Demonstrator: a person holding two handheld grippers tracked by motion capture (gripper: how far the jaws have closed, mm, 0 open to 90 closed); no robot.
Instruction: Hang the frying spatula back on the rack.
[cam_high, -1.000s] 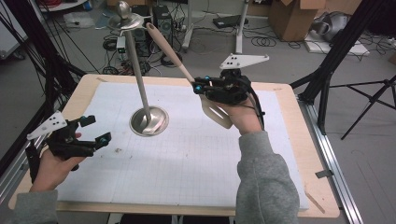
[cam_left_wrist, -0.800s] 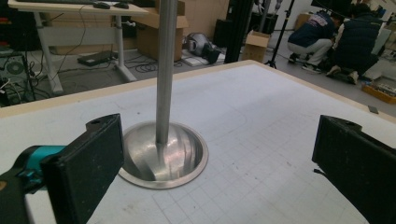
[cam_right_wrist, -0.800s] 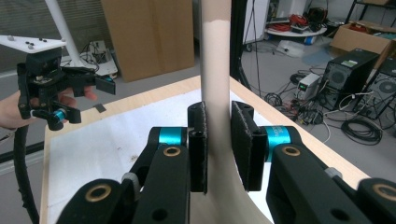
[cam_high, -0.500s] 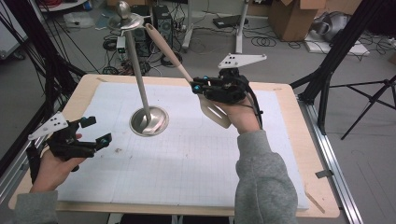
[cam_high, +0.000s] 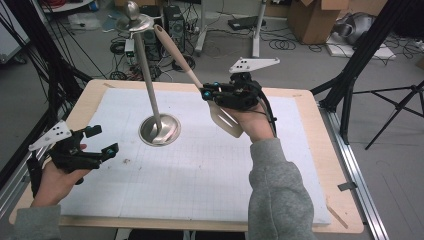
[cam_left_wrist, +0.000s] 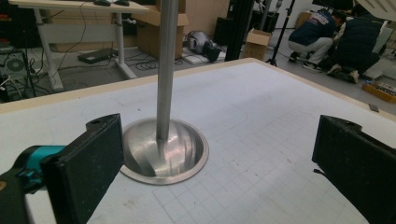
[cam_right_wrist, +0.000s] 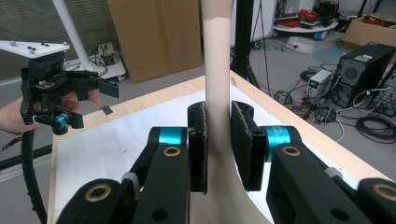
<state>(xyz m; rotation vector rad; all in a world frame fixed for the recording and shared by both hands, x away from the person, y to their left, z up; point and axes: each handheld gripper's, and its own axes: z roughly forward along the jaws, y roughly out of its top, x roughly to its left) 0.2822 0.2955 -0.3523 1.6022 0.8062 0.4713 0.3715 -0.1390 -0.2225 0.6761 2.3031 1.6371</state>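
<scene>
Grey floor (cam_high: 300, 65) strewn with cables (cam_high: 290, 45); cardboard boxes (cam_high: 312, 17) and black tripod legs (cam_high: 385, 107) around.

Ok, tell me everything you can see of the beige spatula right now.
The spatula looks like smooth beige plastic or silicone: a long rounded handle widening into a flat slotted blade. The right gripper is shut on the handle just above the blade. It hangs tilted in the air, handle tip up beside the top of the metal stand, blade down above the white mat.

Wooden table (cam_high: 320, 165); white grid mat (cam_high: 200, 175) covers it; steel stand (cam_high: 159, 131) on mat.
</scene>
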